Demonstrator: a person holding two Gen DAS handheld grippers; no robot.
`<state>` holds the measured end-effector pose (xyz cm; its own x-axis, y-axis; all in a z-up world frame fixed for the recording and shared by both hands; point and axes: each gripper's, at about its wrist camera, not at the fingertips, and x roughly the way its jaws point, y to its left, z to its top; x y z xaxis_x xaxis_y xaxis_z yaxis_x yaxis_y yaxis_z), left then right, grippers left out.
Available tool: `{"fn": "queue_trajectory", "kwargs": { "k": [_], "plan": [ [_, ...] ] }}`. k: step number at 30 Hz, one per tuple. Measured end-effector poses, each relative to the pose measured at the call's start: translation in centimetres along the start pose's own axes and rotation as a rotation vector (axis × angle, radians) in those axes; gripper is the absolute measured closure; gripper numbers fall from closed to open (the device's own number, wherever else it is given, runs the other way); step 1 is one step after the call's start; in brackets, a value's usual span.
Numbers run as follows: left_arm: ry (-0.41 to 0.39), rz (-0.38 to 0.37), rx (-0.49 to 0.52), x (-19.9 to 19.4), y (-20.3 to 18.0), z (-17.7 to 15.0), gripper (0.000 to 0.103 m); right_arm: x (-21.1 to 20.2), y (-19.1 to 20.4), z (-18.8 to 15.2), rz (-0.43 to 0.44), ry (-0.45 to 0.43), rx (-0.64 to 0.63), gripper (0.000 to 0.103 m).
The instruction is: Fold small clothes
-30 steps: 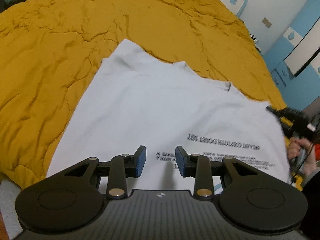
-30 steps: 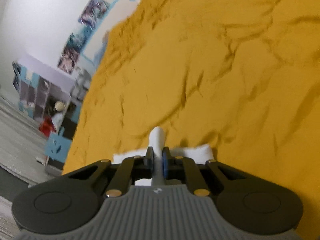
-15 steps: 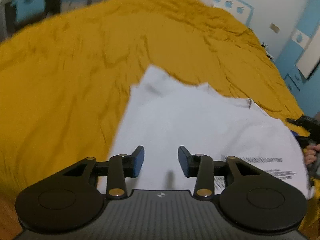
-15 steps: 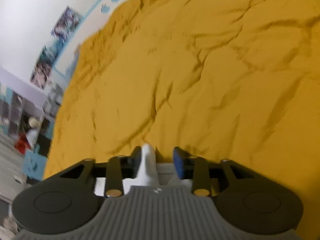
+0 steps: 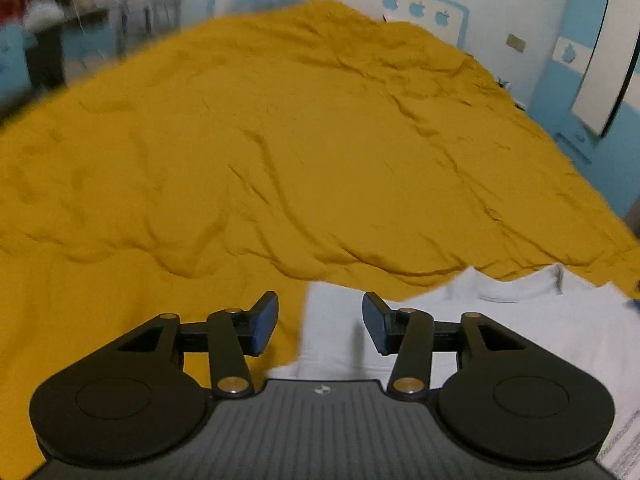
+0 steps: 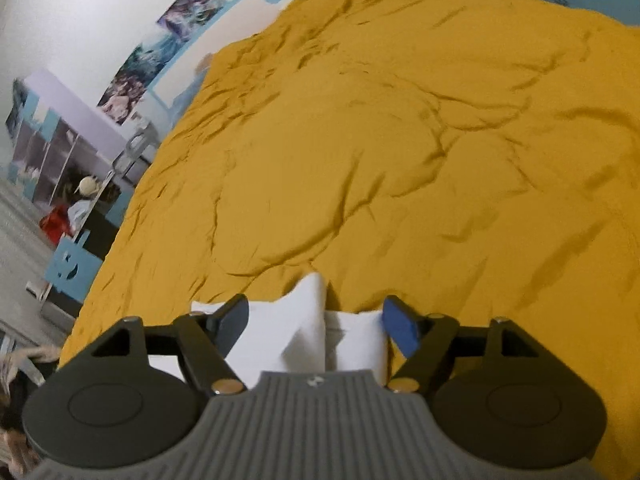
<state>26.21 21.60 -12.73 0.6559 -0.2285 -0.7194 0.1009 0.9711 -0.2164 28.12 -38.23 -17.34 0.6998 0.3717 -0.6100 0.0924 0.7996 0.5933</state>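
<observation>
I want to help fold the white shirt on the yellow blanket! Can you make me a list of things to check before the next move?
1. Right tool has let go: ok. Its jaws have just been opening; a raised peak of the white shirt stands between them, but the pads are not pressing on it.
2. Left tool is free: ok. Its jaws have just been opening and hold nothing.
3. Left tool is lined up with a shirt edge: ok. The shirt's left edge lies just ahead, between its fingers.
4. Shirt lies flat: not ok, that peak sticks up.
5. Yellow blanket is smooth: not ok, wrinkled.
6. Whole shirt in sight: cannot tell, both views cut it off.
</observation>
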Motion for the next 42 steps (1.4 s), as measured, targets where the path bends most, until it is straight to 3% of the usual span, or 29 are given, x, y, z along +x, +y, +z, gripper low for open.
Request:
{"fn": "queue_trajectory", "kwargs": {
  "k": [2, 3, 5, 6, 7, 10, 12, 14, 21, 24, 25, 27, 28, 29, 30, 31, 32, 35, 38, 42],
  "plan": [
    [0.049, -0.109, -0.070, 1.2, 0.7, 0.1, 0.048, 0.6, 0.1, 0.1, 0.009, 0.003, -0.023, 0.032],
    [0.048, -0.134, -0.104, 1.6, 0.9, 0.0, 0.054, 0.8, 0.1, 0.2, 0.012, 0.004, -0.034, 0.032],
    [0.033, -0.136, -0.135, 2.3, 1.4, -0.2, 0.076, 1.7, 0.5, 0.3, -0.002, 0.006, -0.064, 0.032],
    [0.042, -0.129, -0.153, 2.7, 1.5, -0.3, 0.097, 2.2, 0.6, 0.2, -0.008, 0.014, -0.077, 0.033],
    [0.049, -0.119, -0.178, 3.0, 1.9, -0.4, 0.099, 2.8, 0.8, 0.2, -0.014, 0.026, -0.092, 0.036],
    [0.007, -0.130, -0.229, 2.4, 2.3, -1.0, 0.100, 3.8, 1.8, -0.3, -0.015, 0.034, -0.166, 0.068],
    [-0.028, -0.127, -0.219, 1.7, 2.4, -0.8, 0.100, 4.1, 2.5, -0.6, -0.012, 0.023, -0.235, 0.100],
    [-0.066, -0.114, -0.226, 1.1, 3.0, -0.4, 0.100, 3.7, 3.1, -0.7, -0.036, -0.018, -0.300, 0.100],
    [-0.008, -0.067, -0.266, 3.1, 4.7, 0.1, 0.100, 2.5, 2.9, 0.0, 0.016, -0.113, -0.226, 0.102],
    [0.012, -0.013, -0.246, 4.3, 4.4, -0.2, 0.097, 3.8, 2.9, -0.3, -0.073, -0.055, -0.243, 0.103],
    [0.012, 0.005, -0.235, 4.6, 4.5, -0.3, 0.089, 4.4, 2.9, -0.5, -0.157, -0.050, -0.254, 0.103],
    [0.019, 0.016, -0.226, 4.9, 4.9, -0.4, 0.083, 4.9, 2.3, -0.4, -0.274, -0.048, -0.228, 0.103],
    [0.025, 0.001, -0.231, 4.8, 5.3, -0.5, 0.078, 4.3, 1.5, -0.2, -0.263, -0.070, -0.166, 0.101],
    [0.022, -0.015, -0.243, 4.5, 5.8, -0.5, 0.074, 3.2, 0.9, -0.1, -0.242, -0.112, -0.109, 0.088],
    [0.009, -0.022, -0.255, 4.0, 6.2, -0.5, 0.063, 1.6, 0.4, -0.1, -0.212, -0.166, -0.056, 0.061],
    [-0.011, -0.015, -0.260, 3.3, 6.4, -0.4, 0.047, -0.2, 0.0, -0.2, -0.176, -0.220, -0.020, 0.051],
    [-0.048, 0.030, -0.255, 2.3, 6.4, -0.3, 0.040, -2.1, -0.3, -0.3, -0.160, -0.258, -0.005, 0.042],
    [-0.159, 0.167, -0.190, -0.6, 5.8, -0.1, 0.035, -6.8, -0.7, -0.9, -0.153, -0.272, 0.020, 0.032],
    [-0.223, 0.175, -0.158, -3.8, 5.1, -0.2, 0.035, -11.6, -1.4, -2.6, -0.114, -0.206, 0.102, 0.026],
    [-0.272, 0.208, -0.132, -7.8, 2.5, -1.0, 0.035, -17.4, -1.0, -7.7, -0.043, -0.144, 0.194, 0.022]
  ]
}}
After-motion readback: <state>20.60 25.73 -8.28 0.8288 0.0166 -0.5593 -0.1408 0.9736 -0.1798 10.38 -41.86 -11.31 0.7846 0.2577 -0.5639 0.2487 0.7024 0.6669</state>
